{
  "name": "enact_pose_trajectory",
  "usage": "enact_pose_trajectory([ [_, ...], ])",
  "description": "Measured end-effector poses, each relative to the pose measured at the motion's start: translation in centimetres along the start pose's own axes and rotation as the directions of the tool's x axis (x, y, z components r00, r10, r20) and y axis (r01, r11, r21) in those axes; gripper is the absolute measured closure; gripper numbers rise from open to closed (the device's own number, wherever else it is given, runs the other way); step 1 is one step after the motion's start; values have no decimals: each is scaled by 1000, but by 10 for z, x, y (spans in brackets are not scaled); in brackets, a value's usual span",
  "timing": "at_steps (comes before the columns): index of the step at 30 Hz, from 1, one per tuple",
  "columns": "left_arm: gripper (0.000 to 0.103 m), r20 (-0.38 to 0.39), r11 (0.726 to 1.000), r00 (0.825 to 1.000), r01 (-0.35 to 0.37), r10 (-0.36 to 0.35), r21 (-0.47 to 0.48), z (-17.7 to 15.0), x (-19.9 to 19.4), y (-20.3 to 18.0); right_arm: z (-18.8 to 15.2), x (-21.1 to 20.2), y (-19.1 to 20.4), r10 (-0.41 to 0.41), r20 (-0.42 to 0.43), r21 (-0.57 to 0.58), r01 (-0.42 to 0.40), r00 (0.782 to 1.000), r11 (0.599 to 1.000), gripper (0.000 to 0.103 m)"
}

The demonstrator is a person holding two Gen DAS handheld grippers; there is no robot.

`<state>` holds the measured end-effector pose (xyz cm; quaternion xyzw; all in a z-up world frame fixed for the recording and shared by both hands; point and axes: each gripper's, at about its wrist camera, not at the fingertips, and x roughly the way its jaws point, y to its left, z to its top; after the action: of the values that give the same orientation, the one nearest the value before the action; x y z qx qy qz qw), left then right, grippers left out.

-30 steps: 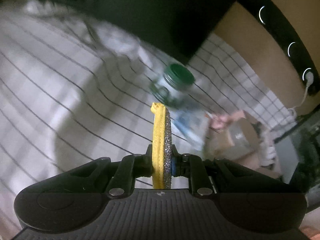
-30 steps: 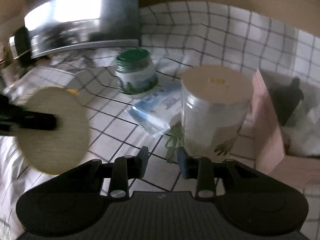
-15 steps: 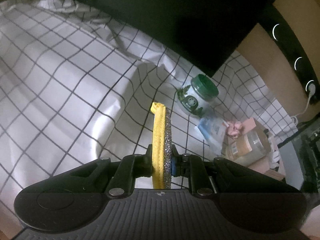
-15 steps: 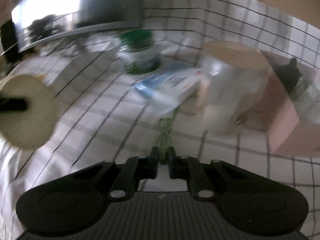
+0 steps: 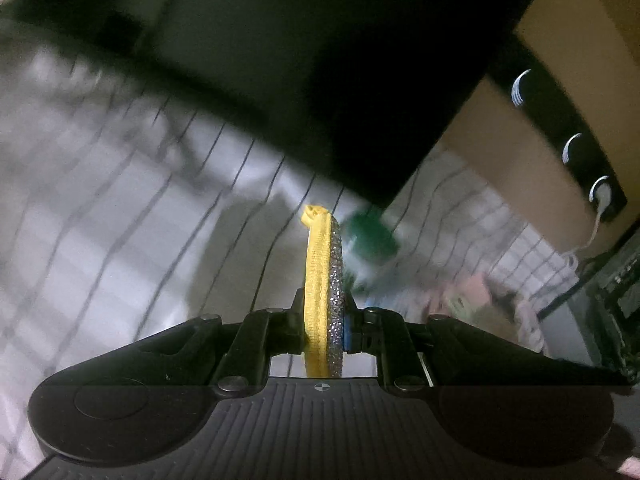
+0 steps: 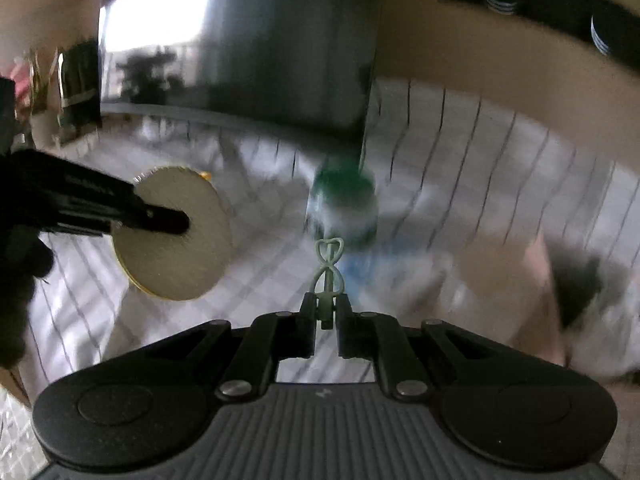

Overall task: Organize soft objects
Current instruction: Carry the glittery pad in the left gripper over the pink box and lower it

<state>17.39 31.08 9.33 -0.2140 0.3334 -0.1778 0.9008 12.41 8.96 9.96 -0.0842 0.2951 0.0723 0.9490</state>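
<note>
Because both views smear with motion, much of what lies on your checked cloth (image 6: 460, 152) is hard to read: the green-lidded jar (image 6: 344, 208) is a blur in either view, and the pink and tan shapes at the right edge cannot be named.

Your left wrist view shows the round scrubbing pad (image 5: 323, 296) edge-on only, a yellow fabric side to the left and a glittery grey side to the right, its lower rim hidden behind the gripper body. Your right wrist view gives what that one cannot: the pad's flat round face, tan with a yellow rim, held off the cloth with the left gripper (image 5: 323, 330) reaching to its centre from the left. The jaws of that gripper are clamped on the pad, one finger on each face.

Your right gripper (image 6: 327, 312) has its jaws pinched nearly together on a thin pale green looped cord (image 6: 329, 264). The cord's stem sits between the fingertips and its heart-shaped loops stand out ahead of them, in front of the jar. What it is exactly cannot be told. The left view does not show this cord.
</note>
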Motion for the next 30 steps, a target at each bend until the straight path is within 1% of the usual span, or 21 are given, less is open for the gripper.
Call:
enact_pose_trajectory([
  [3,85,53,999,999,1,-4,46,25,0,-26,28,-17,-19,-16,81,4,16,997,1000,94],
  [5,85,73,998,997,16,-21,66,39,1,-47,40,-29,-35,-35,127,8,35,991,999,94],
  [7,85,88,995,995,36,-44,89,50,3,-69,48,-45,-56,-71,173,6,71,982,997,94],
  [10,85,101,985,991,77,-93,154,59,11,-110,46,-65,-89,-126,221,11,127,967,992,94],
  [11,85,93,983,991,82,-99,164,60,17,-123,43,-70,-100,-151,226,22,150,962,989,94],
  [14,85,36,971,987,147,-156,190,55,36,-163,30,-78,-140,-202,210,77,190,957,979,94],
  [16,85,15,962,984,168,-175,213,50,48,-187,20,-82,-161,-247,197,102,230,949,968,94],
  [19,85,-40,949,973,229,-226,218,40,70,-220,0,-92,-192,-287,177,145,263,942,954,94],
  [22,85,-100,926,954,298,-282,234,27,92,-256,-19,-100,-217,-324,156,167,298,933,940,94],
  [23,85,-127,915,943,328,-306,233,22,101,-267,-25,-101,-225,-334,147,177,307,931,935,94],
  [24,85,-157,905,930,361,-332,226,17,110,-278,-31,-103,-234,-341,139,186,314,930,931,94],
  [27,85,-231,883,896,425,-378,202,0,135,-306,-45,-111,-250,-358,122,209,329,926,921,93],
  [29,85,-287,868,867,466,-408,174,-14,156,-320,-55,-112,-262,-362,108,227,331,926,916,93],
  [30,85,-326,866,850,478,-413,150,-22,170,-323,-61,-110,-268,-359,98,238,329,928,914,93],
])
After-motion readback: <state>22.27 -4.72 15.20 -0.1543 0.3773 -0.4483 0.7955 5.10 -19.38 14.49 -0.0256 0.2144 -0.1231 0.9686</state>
